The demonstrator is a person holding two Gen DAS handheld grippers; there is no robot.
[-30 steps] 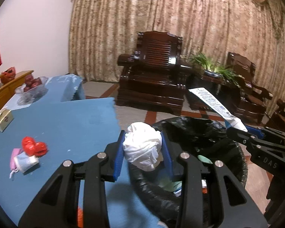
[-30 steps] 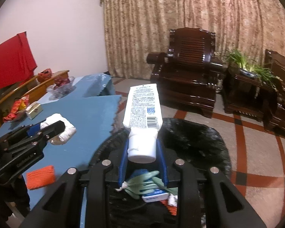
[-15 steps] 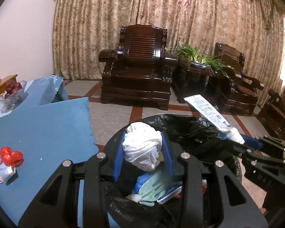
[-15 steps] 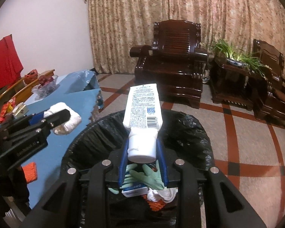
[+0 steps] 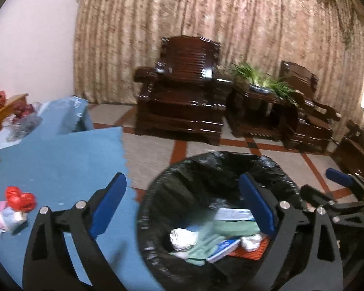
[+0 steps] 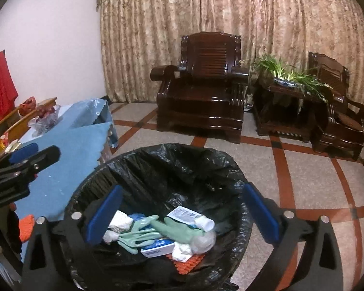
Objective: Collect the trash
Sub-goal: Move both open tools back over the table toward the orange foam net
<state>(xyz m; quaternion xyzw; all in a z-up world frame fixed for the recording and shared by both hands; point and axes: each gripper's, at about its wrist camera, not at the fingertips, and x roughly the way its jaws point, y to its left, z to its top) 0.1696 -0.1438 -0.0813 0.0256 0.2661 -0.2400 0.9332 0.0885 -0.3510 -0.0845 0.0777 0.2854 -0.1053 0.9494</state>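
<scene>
Count: one black-lined round trash bin (image 6: 157,167), one white squeeze tube (image 6: 191,218), one crumpled white tissue wad (image 5: 183,237), both inside | Pose: your left gripper (image 5: 182,208) and right gripper (image 6: 182,215) tilt down over it, jaws just opened, nothing between | Unclear: left view blurred.

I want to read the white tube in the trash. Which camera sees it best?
The right wrist view. There the white tube lies sharp and whole on top of the trash in the black-lined bin, with its printed label facing up. In the left wrist view it is blurred and partly behind a blue finger of the left tongs.
</scene>
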